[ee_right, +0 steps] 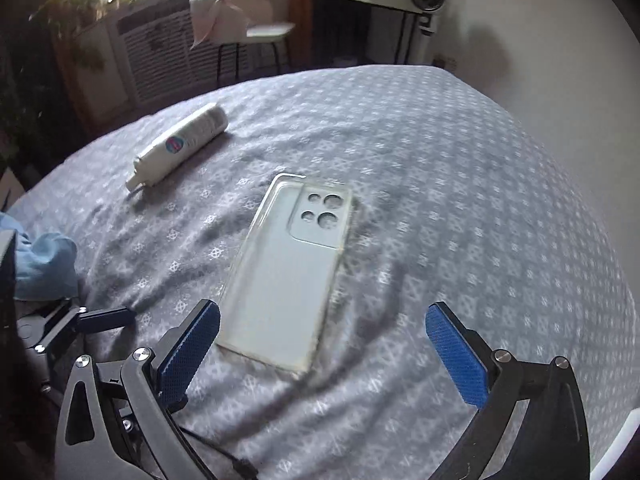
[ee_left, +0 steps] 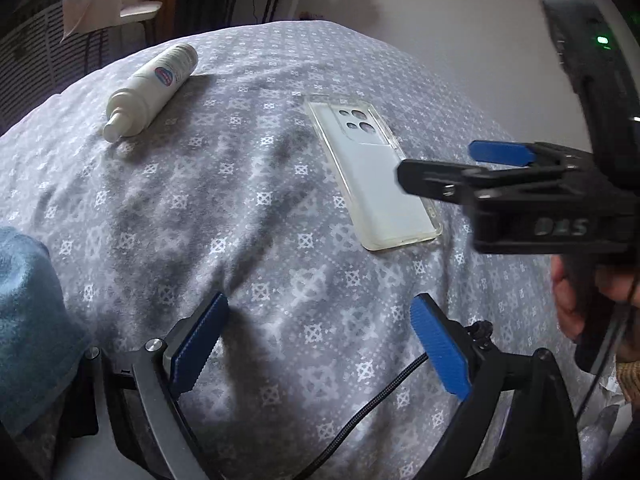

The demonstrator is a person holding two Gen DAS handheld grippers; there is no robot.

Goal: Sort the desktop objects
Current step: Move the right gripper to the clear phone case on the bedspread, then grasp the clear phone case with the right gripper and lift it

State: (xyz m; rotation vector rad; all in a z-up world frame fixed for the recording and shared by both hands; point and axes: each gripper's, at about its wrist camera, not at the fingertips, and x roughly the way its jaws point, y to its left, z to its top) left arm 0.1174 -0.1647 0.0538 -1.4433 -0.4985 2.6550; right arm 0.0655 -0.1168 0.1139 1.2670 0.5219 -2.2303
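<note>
Grey patterned cloth (ee_right: 440, 168) sags, so lower your wide-open, empty right hand-held gripper (ee_right: 324, 356) squarely astride the clear phone case (ee_right: 288, 272) at twelve o'clock, your left hand-held gripper (ee_left: 320, 344) likewise open and empty.

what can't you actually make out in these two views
- Bottle label print: too small in the left wrist view, blurred in the right wrist view.
- Blue cloth: cut off by the left edge in both views.
- Phone case, near right edge: hidden in the left wrist view by the right gripper.
</note>
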